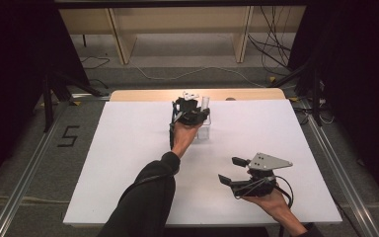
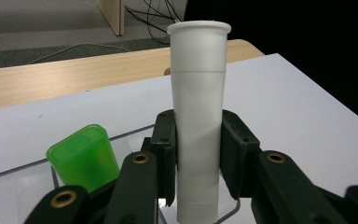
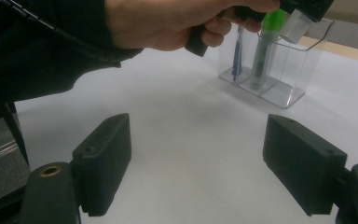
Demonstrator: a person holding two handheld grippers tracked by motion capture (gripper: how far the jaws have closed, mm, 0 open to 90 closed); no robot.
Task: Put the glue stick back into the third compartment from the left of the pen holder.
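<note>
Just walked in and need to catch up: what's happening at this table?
A person works with two tools. The left hand-held gripper is shut on a white tube, held upright at a clear organizer near the far edge of the white table. A green marker stands in the organizer, along with a blue pen. The right hand-held gripper hovers open and empty over the near side.

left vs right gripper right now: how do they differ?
The left gripper is shut on the white tube, pads pressed on both its sides; the right gripper stands wide open with nothing between its jaws. The left gripper is at the clear organizer near the table's far edge; the right gripper is over bare white table at the near side. Both are black two-jaw grippers, each held in a hand.
</note>
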